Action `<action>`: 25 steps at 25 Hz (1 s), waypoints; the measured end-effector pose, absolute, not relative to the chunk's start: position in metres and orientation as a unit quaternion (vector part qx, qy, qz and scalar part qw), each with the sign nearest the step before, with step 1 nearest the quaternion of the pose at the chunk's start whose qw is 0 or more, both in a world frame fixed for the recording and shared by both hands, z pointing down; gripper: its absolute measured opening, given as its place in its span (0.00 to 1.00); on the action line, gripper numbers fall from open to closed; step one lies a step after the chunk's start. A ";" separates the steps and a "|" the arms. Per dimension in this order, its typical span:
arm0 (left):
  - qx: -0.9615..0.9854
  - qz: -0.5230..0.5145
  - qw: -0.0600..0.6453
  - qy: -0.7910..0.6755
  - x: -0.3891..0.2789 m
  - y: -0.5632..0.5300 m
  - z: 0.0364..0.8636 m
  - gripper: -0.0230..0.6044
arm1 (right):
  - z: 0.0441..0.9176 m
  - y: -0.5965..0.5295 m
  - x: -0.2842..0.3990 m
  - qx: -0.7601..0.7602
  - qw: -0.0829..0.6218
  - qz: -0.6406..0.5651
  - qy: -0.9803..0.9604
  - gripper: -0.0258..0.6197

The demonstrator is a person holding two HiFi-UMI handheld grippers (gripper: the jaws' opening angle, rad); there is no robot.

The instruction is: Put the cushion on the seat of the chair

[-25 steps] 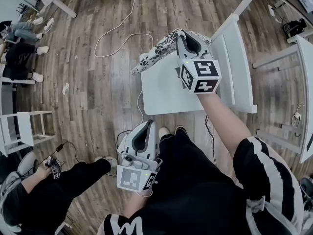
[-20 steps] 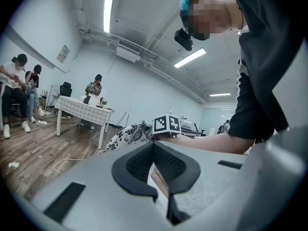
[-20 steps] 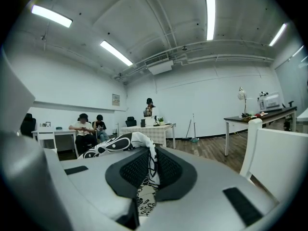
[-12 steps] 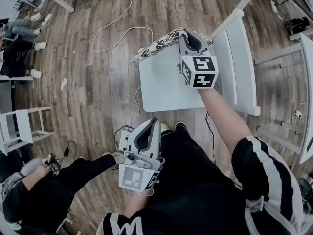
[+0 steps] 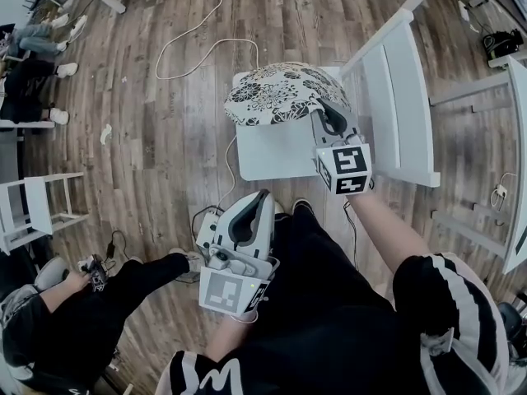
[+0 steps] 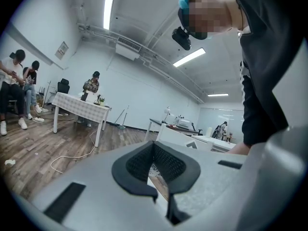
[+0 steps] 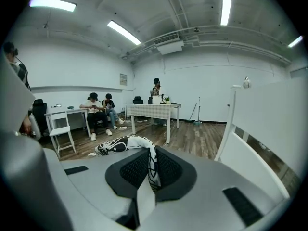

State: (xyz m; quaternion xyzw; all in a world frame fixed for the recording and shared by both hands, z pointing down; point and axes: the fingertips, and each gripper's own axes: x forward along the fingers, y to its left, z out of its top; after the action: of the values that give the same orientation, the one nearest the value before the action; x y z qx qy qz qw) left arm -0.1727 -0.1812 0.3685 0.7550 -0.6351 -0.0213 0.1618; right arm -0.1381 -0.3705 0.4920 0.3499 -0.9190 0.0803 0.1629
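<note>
Above the chair seat (image 5: 272, 156), outstretched right gripper (image 5: 323, 112), fingers clamped on cushion (image 5: 280, 93); left gripper (image 5: 254, 202) low, fingers together

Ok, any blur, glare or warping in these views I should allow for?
Head view: evenly lit, sharp, fisheye bends the floorboards. Right gripper view: ceiling lights bloom, corners black, cushion crisp. Left gripper view: same black corners and light glare.
</note>
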 end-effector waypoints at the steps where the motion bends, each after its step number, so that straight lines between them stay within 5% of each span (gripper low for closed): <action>1: 0.756 -0.022 0.162 -0.634 -0.172 -0.180 0.369 0.04 | 0.497 -0.364 -0.135 0.349 0.169 0.080 -0.918 0.09; 25: 0.778 -0.014 0.190 -0.598 -0.141 -0.163 0.406 0.04 | 0.589 -0.277 -0.102 0.302 0.266 0.056 -0.914 0.09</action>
State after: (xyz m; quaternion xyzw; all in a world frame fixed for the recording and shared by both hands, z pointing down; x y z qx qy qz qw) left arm -0.1405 -0.1629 0.4063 0.7782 -0.5983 -0.0139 0.1905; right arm -0.1018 -0.2768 0.5886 0.3022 -0.9136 0.0563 0.2663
